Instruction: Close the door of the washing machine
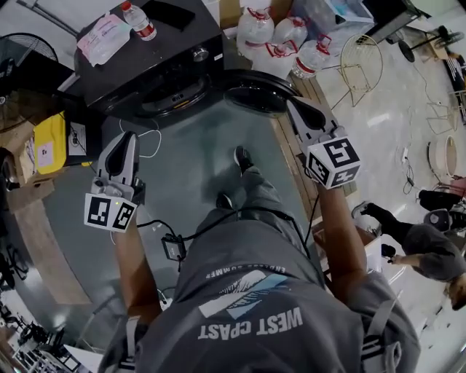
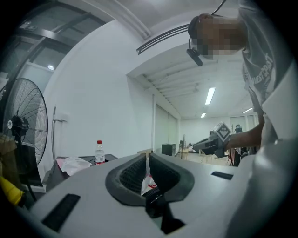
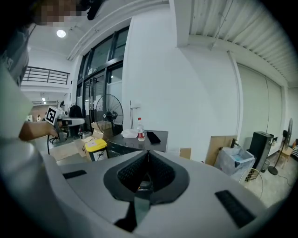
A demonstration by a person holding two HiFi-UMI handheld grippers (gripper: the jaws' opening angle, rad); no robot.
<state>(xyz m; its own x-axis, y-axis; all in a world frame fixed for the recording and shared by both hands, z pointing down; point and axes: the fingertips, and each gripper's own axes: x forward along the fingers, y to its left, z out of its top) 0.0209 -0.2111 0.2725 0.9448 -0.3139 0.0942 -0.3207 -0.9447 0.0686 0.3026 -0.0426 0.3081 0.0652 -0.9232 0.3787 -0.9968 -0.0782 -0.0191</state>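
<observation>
A black front-loading washing machine (image 1: 145, 62) stands at the top of the head view, its drum opening (image 1: 173, 96) facing me. Its round dark door (image 1: 256, 90) hangs swung open to the right. My right gripper (image 1: 295, 104) is shut and empty, its tips just below the door's right rim; I cannot tell if they touch. My left gripper (image 1: 127, 136) is shut and empty, lower left of the machine, apart from it. In the right gripper view the jaws (image 3: 148, 152) point toward the machine top (image 3: 139, 142). The left gripper view shows closed jaws (image 2: 147, 155).
On the machine lie a water bottle (image 1: 138, 20), a plastic bag (image 1: 105, 36) and a dark flat item (image 1: 169, 11). Several big water jugs (image 1: 280, 40) stand behind the door. A yellow bin (image 1: 49, 142), fan (image 1: 25, 51), wire chair (image 1: 360, 62), floor cable (image 1: 149, 138), another person (image 1: 429, 240).
</observation>
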